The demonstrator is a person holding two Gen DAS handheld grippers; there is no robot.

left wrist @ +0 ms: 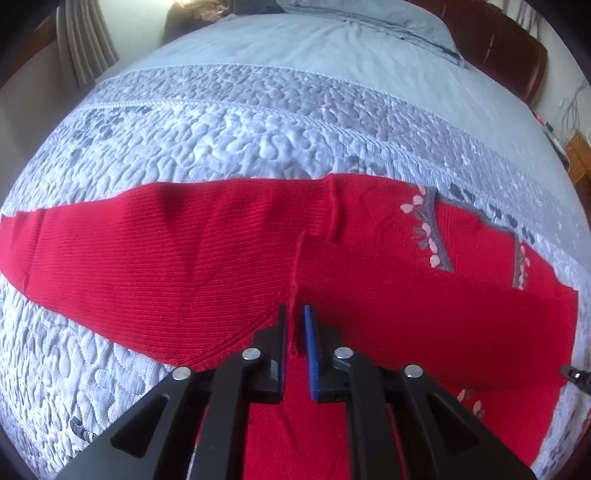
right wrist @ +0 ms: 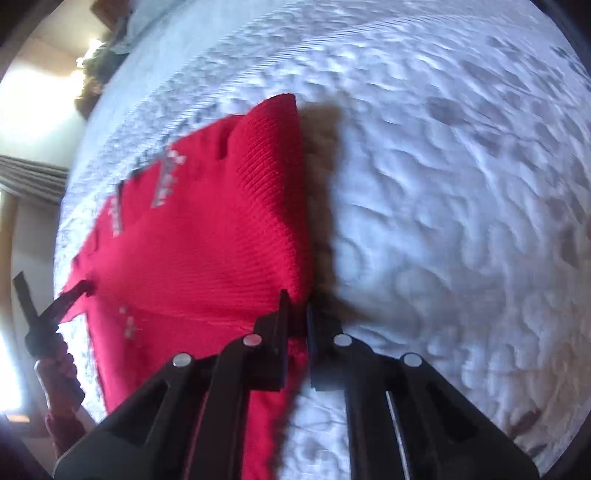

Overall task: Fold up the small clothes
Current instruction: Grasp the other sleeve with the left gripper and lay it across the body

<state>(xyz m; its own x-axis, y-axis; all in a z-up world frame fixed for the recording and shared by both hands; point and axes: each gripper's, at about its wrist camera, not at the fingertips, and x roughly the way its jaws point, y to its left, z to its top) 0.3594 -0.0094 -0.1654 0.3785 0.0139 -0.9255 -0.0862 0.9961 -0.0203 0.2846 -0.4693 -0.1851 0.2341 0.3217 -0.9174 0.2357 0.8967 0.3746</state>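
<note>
A red knit sweater (left wrist: 207, 251) with grey and pink flower trim lies on the quilted bed cover. Its sleeve stretches to the left in the left wrist view. My left gripper (left wrist: 295, 314) is shut on a raised seam edge of the sweater near its side. My right gripper (right wrist: 297, 306) is shut on another edge of the sweater (right wrist: 207, 236) and holds it lifted, with a shadow on the cover beside it. The left gripper also shows at the left edge of the right wrist view (right wrist: 70, 295).
The grey-white quilted bed cover (left wrist: 229, 122) spreads all around the sweater. A pale blue pillow (left wrist: 369, 18) and a dark wooden headboard (left wrist: 517, 55) lie at the far end. Curtains (left wrist: 85, 48) hang at the far left.
</note>
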